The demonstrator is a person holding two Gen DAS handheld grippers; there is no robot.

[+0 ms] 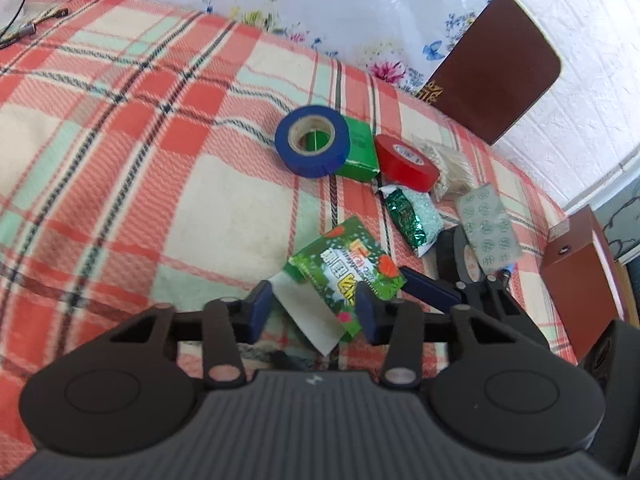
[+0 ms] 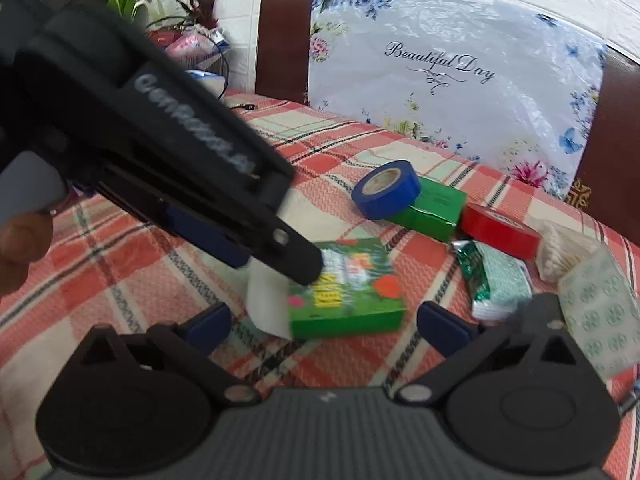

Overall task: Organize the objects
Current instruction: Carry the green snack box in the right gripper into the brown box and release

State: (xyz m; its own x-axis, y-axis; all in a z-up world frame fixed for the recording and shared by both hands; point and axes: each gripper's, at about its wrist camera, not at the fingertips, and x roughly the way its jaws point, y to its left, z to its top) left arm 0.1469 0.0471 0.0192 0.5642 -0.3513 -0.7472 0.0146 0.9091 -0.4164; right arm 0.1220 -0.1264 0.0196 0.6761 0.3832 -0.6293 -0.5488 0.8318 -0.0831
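A green printed box with an open white flap lies on the plaid cloth; it also shows in the right wrist view. My left gripper is open, its blue pads either side of the box's near end. My right gripper is open, its pads wide either side of the same box, and its blue finger shows at the box's right in the left wrist view. Beyond lie a blue tape roll, a plain green box and a red tape roll.
A green foil sachet, a bag of cotton swabs and a blister pack lie at the right. A floral plastic bag leans on brown chairs behind. Cables lie far left. A brown box stands at the right edge.
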